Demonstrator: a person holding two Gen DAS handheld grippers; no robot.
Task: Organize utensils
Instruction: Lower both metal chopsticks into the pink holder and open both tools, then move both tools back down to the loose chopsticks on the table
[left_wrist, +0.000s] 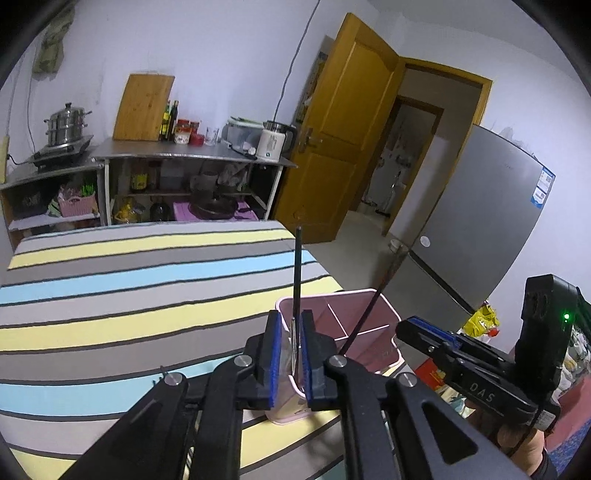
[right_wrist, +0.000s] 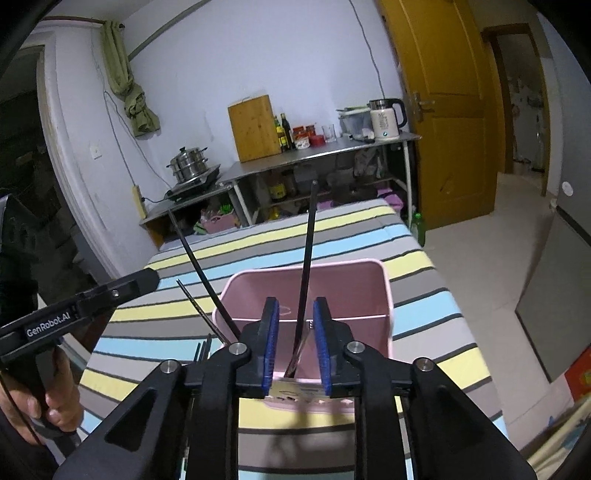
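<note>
A pink utensil holder (left_wrist: 365, 325) with inner dividers stands at the near right edge of the striped table; it also shows in the right wrist view (right_wrist: 306, 291). My left gripper (left_wrist: 291, 354) sits over the holder's near corner with a black-handled utensil (left_wrist: 296, 273) standing between its blue pads; the pads are slightly apart from it. My right gripper (right_wrist: 295, 343) is over the holder's near wall, pads apart around another black-handled utensil (right_wrist: 308, 258) that leans in the holder. A black chopstick (right_wrist: 199, 266) leans out of the holder's left side.
The striped tablecloth (left_wrist: 129, 295) covers the table. More dark sticks (right_wrist: 203, 349) lie left of the holder. A steel counter (left_wrist: 192, 151) with a pot, cutting board, bottles and kettle is behind. A fridge (left_wrist: 487, 229) and a wooden door (left_wrist: 340, 129) are to the right.
</note>
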